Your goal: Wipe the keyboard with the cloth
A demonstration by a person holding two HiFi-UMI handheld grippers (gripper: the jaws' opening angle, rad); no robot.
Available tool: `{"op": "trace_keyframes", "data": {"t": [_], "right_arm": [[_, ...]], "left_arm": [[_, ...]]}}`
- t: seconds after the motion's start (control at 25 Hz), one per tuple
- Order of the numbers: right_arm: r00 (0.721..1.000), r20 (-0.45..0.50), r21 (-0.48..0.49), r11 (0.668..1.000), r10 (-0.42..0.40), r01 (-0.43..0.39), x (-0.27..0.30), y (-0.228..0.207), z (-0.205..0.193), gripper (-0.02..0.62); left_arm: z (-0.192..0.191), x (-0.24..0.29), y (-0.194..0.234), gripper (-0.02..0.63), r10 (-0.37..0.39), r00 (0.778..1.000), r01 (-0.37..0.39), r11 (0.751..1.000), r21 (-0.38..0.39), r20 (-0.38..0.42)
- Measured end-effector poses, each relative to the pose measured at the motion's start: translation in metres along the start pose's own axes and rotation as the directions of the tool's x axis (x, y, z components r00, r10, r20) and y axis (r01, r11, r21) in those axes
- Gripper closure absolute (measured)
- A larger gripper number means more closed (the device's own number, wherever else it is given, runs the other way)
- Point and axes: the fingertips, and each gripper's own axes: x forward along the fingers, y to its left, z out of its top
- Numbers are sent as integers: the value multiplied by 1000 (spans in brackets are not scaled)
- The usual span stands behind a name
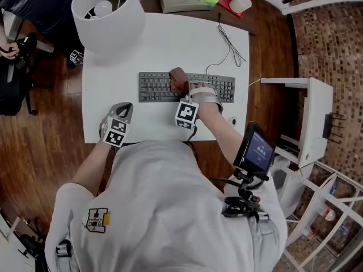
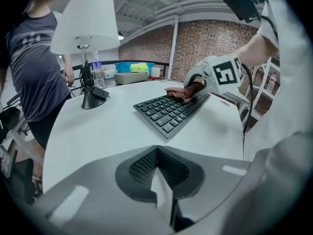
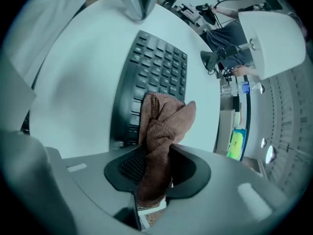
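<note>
A dark keyboard (image 1: 210, 87) (image 2: 165, 113) (image 3: 157, 66) lies across the middle of the white table (image 1: 113, 84). A crumpled brown cloth (image 1: 178, 81) (image 2: 179, 94) (image 3: 163, 126) rests on its keys near the middle. My right gripper (image 1: 181, 93) (image 3: 155, 173) is shut on this cloth, and the cloth's free end spills forward onto the keys. My left gripper (image 1: 126, 110) (image 2: 156, 153) hovers over bare table in front of the keyboard's left end, jaws together with nothing between them. The left gripper view shows the right gripper (image 2: 196, 88) pressing the cloth onto the keyboard's far end.
A lamp with a white shade (image 1: 108, 15) (image 2: 86, 22) stands at the back left of the table. The keyboard's cable (image 1: 229, 43) runs to the back right. A flat box (image 1: 180, 0) and small items sit behind the table. A person (image 2: 34, 67) stands at the left, a white shelf unit (image 1: 315, 118) at the right.
</note>
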Motion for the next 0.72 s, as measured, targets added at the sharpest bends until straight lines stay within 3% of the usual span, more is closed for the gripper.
{"op": "trace_keyframes", "data": {"t": [0.16, 0.28, 0.44, 0.64, 0.72], "right_arm": [[993, 70, -98, 991, 93, -86, -29, 59, 13, 477], [980, 118, -96, 984, 162, -151, -37, 70, 23, 477], [987, 103, -48, 991, 127, -122, -12, 27, 23, 479], [1000, 26, 80, 997, 5, -8, 31, -52, 11, 479], [1000, 7, 96, 995, -21, 21, 35, -62, 12, 478]], "left_arm": [[3, 6, -7, 606, -14, 1000, 14, 1000, 8, 8], [3, 5, -10, 606, -22, 1000, 22, 1000, 15, 6], [4, 4, -13, 606, -17, 1000, 17, 1000, 14, 5], [10, 5, -11, 606, -6, 1000, 6, 1000, 6, 8], [12, 4, -10, 606, -1, 1000, 1, 1000, 2, 10]]}}
